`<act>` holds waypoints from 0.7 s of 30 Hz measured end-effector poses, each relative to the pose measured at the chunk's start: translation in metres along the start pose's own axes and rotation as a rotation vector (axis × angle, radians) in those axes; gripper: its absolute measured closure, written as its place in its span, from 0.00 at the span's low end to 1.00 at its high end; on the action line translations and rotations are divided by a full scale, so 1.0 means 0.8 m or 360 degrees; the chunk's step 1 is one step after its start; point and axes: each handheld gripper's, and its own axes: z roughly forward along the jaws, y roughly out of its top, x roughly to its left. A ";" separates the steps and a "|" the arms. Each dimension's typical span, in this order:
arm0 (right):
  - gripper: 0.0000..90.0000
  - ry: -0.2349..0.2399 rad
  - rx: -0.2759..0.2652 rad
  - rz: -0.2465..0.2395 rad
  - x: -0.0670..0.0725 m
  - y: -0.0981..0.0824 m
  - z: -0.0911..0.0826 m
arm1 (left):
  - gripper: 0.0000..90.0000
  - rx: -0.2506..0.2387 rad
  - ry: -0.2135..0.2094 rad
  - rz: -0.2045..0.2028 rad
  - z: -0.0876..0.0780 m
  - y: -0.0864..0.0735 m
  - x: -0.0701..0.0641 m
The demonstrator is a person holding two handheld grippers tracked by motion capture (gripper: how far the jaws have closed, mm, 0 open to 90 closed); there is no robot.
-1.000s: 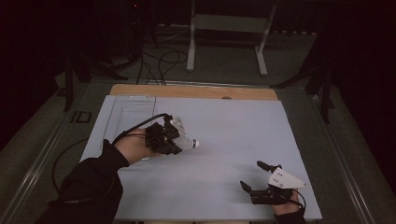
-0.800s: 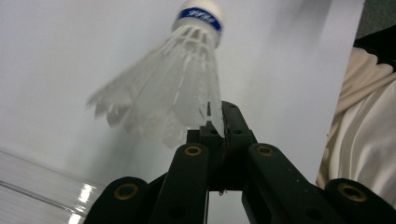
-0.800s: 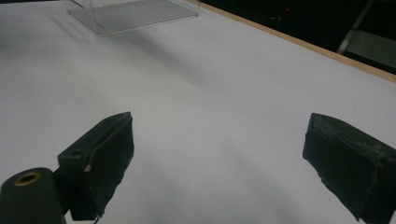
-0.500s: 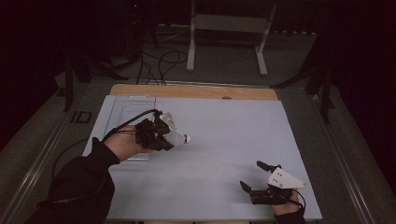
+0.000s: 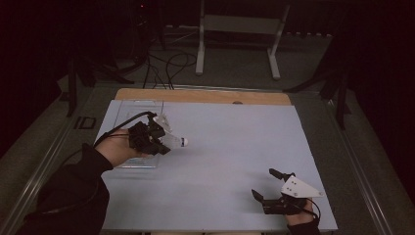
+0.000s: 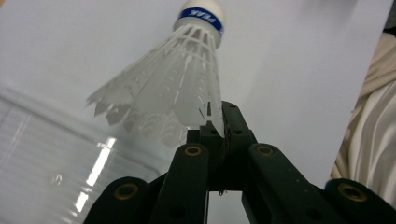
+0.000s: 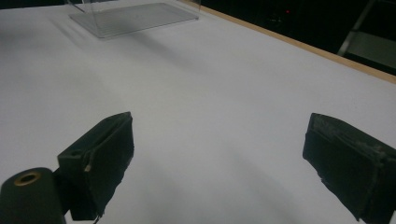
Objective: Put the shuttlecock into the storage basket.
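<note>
A white shuttlecock (image 6: 173, 93) with a blue band round its cork is pinched by the edge of its skirt in my left gripper (image 6: 217, 130), which is shut on it. From above, the shuttlecock (image 5: 176, 141) points its cork right, held just over the right edge of a clear plastic tray (image 5: 128, 110) at the table's left. My left gripper (image 5: 164, 143) sits in the person's hand there. My right gripper (image 5: 268, 184) rests near the front right of the table, jaws wide open, nothing between its fingers (image 7: 100, 158).
A pale blue-white sheet (image 5: 230, 147) covers the table, with a wooden strip (image 5: 205, 96) along the far edge. The clear tray (image 7: 135, 16) appears far off in the right gripper view. A metal stand and cables lie on the floor beyond.
My left gripper has carried the shuttlecock left and slightly away, toward the clear tray. The right gripper has stayed put.
</note>
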 end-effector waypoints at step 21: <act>0.10 0.0021 -0.0020 -0.0019 0.001 0.000 0.000 | 1.00 0.0034 0.0058 -0.0149 -0.019 -0.063 0.040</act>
